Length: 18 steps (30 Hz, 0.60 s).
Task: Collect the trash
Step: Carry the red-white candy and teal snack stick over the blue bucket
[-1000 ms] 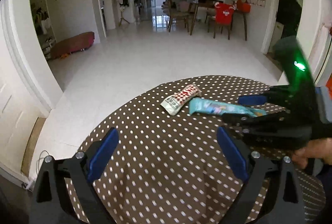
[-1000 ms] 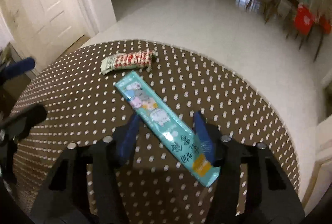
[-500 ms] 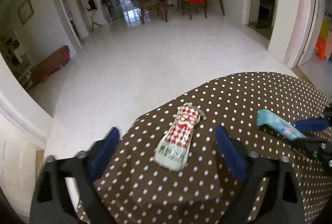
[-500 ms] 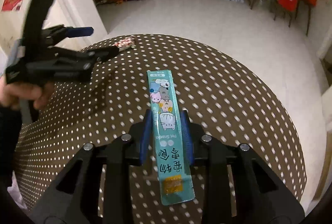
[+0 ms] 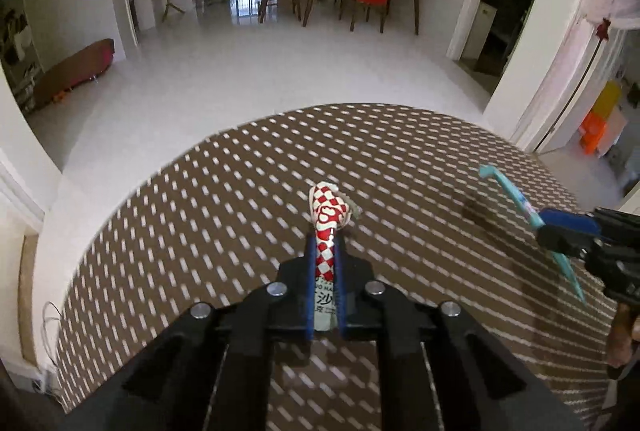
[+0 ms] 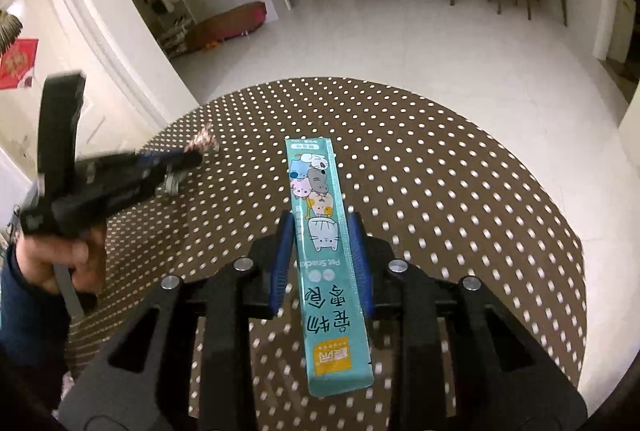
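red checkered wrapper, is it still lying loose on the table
No, the left gripper is shut on the red checkered wrapper, its jaws having just closed on it above the dotted table.

teal snack packet [image 6: 325, 255] | "Pet Snack", upside down, plus Chinese characters

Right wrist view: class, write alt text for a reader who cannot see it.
The right gripper is shut on a long teal snack wrapper above a brown polka-dot table. At left, the left gripper, held in a hand, is shut on a red-and-white wrapper.
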Available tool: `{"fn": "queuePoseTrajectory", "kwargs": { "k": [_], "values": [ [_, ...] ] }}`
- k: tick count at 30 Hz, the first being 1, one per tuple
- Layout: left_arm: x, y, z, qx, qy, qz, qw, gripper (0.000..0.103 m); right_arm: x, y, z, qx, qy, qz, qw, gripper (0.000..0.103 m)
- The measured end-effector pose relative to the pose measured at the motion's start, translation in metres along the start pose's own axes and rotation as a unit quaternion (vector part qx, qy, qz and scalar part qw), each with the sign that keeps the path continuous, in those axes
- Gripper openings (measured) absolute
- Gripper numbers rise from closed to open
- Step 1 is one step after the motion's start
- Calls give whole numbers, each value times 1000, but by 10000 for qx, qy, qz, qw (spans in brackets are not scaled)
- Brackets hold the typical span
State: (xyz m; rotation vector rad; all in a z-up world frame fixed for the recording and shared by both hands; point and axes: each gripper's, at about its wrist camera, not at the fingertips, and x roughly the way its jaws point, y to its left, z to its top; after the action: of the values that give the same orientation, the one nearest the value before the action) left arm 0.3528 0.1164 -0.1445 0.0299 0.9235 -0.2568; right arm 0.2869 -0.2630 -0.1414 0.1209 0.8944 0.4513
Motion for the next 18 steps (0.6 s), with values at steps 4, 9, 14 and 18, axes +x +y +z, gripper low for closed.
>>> {"fn": "queuePoseTrajectory", "kwargs": {
  "k": [4, 9, 14, 18],
  "values": [
    [-33, -31, -20, -94, -239, -106, 9996, 8, -34, -4, -9, 67, -223, -27, 9997, 28],
    [-59, -78, -26, -154, -484, -306, 9982, 8, -81, -17, -25, 204, -528, -76, 9984, 28],
    [-76, -129, -36, -179, -629, -386, 9971, 8, -120, -40, -40, 409, -750, -84, 9963, 28],
    [-87, -164, -47, -170, -687, -421, 9966, 8, -155, -67, -58, 576, -920, -112, 9940, 28]
  ]
}}
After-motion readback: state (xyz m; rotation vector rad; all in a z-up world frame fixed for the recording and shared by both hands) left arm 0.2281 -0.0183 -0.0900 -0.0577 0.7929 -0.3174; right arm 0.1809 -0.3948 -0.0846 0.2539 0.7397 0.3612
